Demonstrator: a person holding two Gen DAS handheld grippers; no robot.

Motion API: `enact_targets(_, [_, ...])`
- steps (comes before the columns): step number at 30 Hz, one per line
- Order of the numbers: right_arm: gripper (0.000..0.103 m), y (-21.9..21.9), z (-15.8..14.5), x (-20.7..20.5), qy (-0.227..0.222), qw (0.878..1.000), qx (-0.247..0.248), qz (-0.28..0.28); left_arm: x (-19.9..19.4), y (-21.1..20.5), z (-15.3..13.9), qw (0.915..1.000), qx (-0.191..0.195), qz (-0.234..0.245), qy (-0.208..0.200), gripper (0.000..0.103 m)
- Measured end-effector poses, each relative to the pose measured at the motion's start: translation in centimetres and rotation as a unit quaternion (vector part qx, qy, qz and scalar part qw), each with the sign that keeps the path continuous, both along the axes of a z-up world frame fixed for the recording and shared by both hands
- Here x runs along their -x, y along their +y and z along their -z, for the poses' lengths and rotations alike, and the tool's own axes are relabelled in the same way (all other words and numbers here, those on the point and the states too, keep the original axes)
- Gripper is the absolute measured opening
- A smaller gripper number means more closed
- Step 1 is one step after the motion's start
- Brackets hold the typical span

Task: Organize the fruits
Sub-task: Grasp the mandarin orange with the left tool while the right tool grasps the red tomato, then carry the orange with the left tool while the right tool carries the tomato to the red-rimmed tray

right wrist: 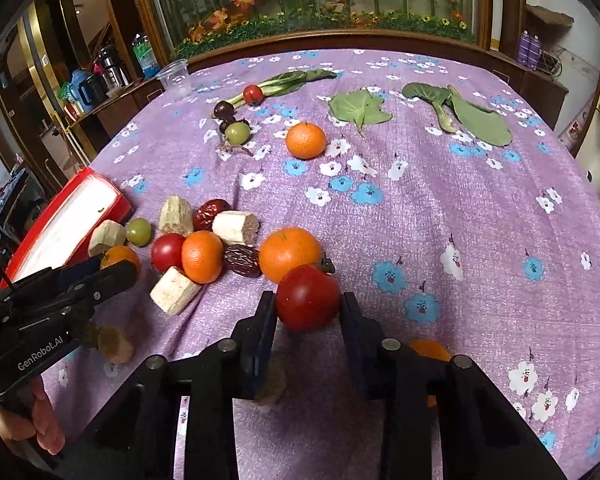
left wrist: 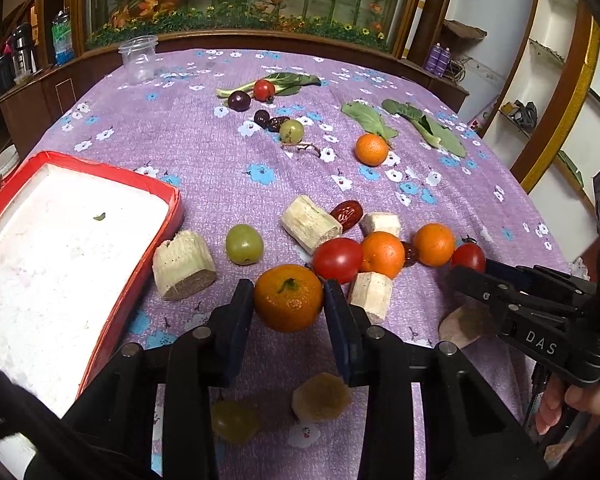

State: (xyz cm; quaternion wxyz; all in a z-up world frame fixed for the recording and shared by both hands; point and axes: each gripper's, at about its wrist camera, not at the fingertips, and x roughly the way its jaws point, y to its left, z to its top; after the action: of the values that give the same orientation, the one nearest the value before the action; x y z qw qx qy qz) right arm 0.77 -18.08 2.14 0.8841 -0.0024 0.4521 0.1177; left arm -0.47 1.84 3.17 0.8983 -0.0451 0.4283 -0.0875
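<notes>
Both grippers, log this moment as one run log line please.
left gripper: shut on mandarin | right gripper: shut on tomato | red tray: no fruit inside | phase: dual grasp

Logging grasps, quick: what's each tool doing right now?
Left tool: closed on a tangerine.
Right tool: closed on a tomato.

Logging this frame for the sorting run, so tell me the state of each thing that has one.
left gripper: shut on mandarin
right gripper: shut on tomato
red tray: empty but for a small green scrap
plastic cup: upright, looks empty
</notes>
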Motion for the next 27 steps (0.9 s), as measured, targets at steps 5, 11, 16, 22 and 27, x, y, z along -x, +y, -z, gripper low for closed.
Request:
enact_targets(5, [0.033, 0.3, -1.0, 0.5, -0.01, 1.0, -0.004, -0.006, 0.5, 0.0, -0.9, 0.9999, -0.001, 0.001, -0.011, 0.033])
enact_targets(11, [0.033, 1.1, -2.2, 1.2, -0.024, 1.0, -0.007, -0.018, 1.2, 0.2, -2.2, 0.9997, 0.0, 0.002, -0.025, 0.033])
enact_targets(16, [0.033, 1.8, -2.9, 1.8, -0.031, 0.999, -0.009, -0.026, 1.6, 0.2, -2.8, 0.9994, -0.001, 0.002, -0.034, 0.033])
enact_targets(22, [0.033, 2.3, -3.4, 2.1, -0.035, 0.999, -0.01, -0.034, 2.0, 0.8, -3.2, 0.9992, -0.003, -0.007, -0.04, 0.033])
enact_targets(27, [0.033, 3.0, -3.8, 2.3, -0.038, 0.998, -0.012, -0.042, 2.3, 1.3, -3.6, 0.9988, -0.007, -0.014, -0.046, 0.033])
